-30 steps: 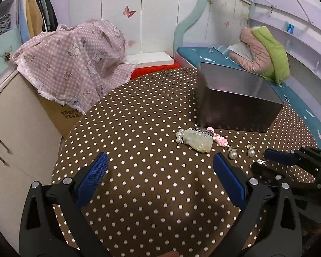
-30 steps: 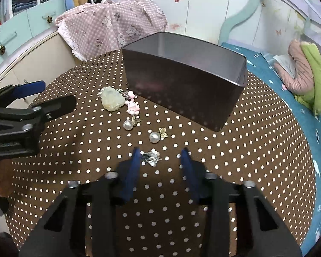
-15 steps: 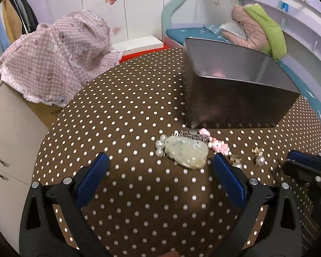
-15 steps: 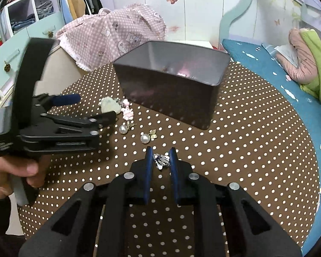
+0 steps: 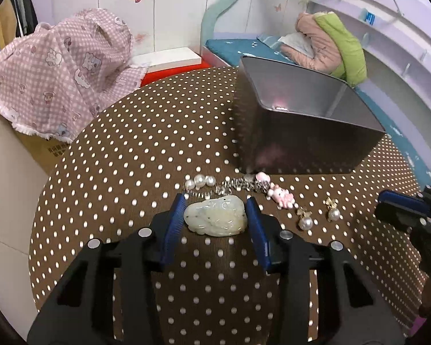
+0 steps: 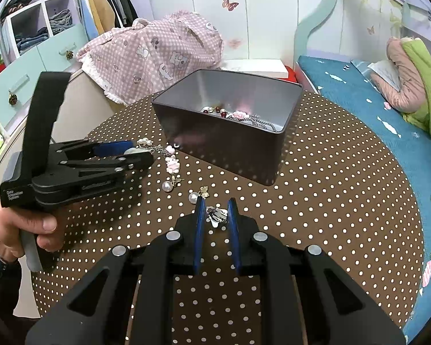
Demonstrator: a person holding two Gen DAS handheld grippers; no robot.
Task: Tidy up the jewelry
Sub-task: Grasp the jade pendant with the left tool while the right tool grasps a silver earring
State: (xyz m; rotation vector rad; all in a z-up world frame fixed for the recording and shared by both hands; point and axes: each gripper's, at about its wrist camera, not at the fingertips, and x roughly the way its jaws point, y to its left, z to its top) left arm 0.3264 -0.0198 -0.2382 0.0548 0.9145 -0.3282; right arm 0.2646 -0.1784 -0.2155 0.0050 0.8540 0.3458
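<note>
A pale green jade pendant (image 5: 215,218) lies on the brown dotted table (image 5: 158,132). My left gripper (image 5: 215,201) straddles it, jaws closing, both blue pads touching its sides. The left gripper (image 6: 138,151) also shows in the right wrist view, held by a hand (image 6: 17,230). A small silver charm (image 6: 217,215) is pinched in my right gripper (image 6: 215,202), which is shut on it. Three pearls (image 5: 199,181), a silver chain (image 5: 238,185), a pink charm (image 5: 281,195) and two pearl earrings (image 5: 306,221) lie beside the dark metal tin (image 6: 224,155), which holds beads and chain (image 6: 238,116).
A pink checked cloth (image 5: 63,72) covers a box beyond the table's left edge, beside a cream cupboard (image 5: 3,201). A bed with a blue sheet (image 6: 373,115) runs along the right. The right gripper (image 5: 380,204) sits at the right edge of the left wrist view.
The left gripper came down over the jade pendant and its wide jaws narrowed onto it. The right gripper's jaws closed on the silver charm and rose a little.
</note>
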